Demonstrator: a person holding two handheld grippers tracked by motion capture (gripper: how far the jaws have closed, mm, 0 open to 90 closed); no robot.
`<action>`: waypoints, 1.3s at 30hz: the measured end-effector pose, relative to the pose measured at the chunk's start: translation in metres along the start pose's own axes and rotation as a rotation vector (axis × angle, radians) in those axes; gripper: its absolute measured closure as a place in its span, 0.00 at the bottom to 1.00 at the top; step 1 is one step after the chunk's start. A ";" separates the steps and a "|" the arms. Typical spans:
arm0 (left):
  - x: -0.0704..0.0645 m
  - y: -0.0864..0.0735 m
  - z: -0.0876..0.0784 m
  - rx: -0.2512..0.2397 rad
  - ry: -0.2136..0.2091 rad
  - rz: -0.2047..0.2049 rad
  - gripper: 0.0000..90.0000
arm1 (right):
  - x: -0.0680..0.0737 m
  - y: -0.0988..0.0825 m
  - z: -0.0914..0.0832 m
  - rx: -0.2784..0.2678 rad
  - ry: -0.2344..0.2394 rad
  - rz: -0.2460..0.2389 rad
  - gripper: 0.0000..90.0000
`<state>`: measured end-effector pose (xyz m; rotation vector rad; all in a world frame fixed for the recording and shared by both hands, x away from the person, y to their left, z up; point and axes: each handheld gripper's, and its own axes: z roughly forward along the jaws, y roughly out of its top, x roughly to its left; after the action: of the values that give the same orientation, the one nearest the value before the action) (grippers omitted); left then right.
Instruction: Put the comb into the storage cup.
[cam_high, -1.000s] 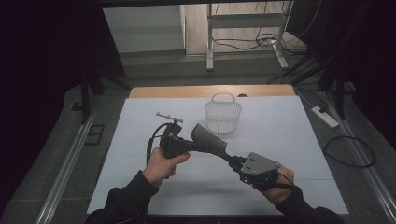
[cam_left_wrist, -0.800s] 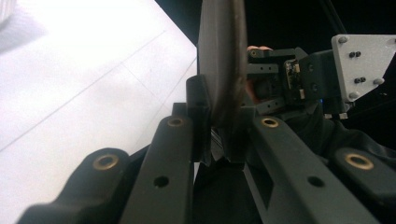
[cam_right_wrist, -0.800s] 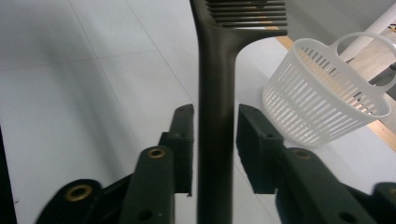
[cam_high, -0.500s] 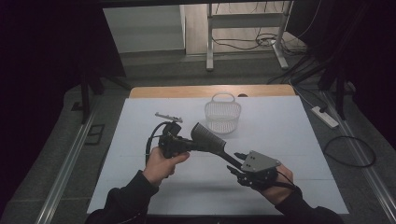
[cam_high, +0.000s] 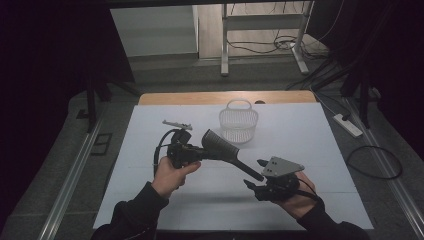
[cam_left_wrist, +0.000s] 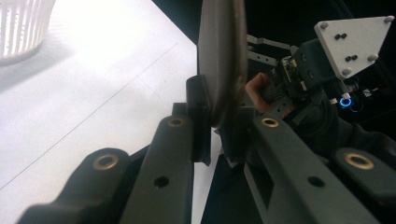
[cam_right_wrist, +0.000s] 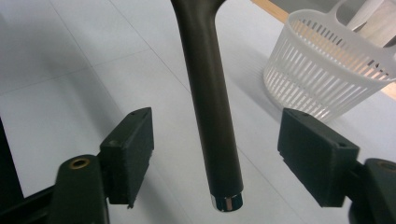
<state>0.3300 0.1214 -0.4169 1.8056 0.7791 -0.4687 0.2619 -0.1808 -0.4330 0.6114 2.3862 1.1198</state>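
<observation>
White sheeting covers the table (cam_high: 310, 150), with a wooden edge at its far side and dark floor all round.

High view: the left gripper (cam_high: 192, 152) is clamped on the wide head end of a black comb (cam_high: 222, 147), which is held above the table and slants down toward the right gripper (cam_high: 256, 175). The comb's handle tip lies between the right gripper's jaws, which stand apart. A white basket (cam_high: 238, 121) stands on the table just beyond the comb head. A small grey clip (cam_high: 177, 123) lies on the sheeting, well beyond the left gripper.

Left gripper view: the jaws are closed on the comb (cam_left_wrist: 222, 60), pads pressing both faces of its head, which rises straight up out of them. Beyond the jaws, the right gripper's grey plate (cam_left_wrist: 352, 35) is seen. The basket (cam_left_wrist: 21, 25) is at far left.

Right gripper view: the jaws have just been opening and stand wide. The comb handle (cam_right_wrist: 210, 107) hangs midway between them, clear of both pads, its metal-capped tip nearest the camera. The basket (cam_right_wrist: 327, 70) stands beyond the right-hand pad.
</observation>
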 end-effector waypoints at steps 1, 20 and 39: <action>0.000 0.000 0.000 0.002 0.001 0.003 0.92 | -0.001 0.000 0.000 0.004 0.002 0.005 0.29; -0.001 0.001 -0.008 0.006 0.093 0.044 0.92 | -0.008 -0.007 0.005 0.070 0.080 0.084 0.08; -0.001 0.002 -0.022 -0.017 0.170 0.067 0.92 | -0.016 -0.020 0.011 0.140 0.061 0.104 0.00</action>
<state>0.3297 0.1410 -0.4070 1.8662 0.8328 -0.2665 0.2767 -0.1943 -0.4527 0.7661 2.5269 1.0333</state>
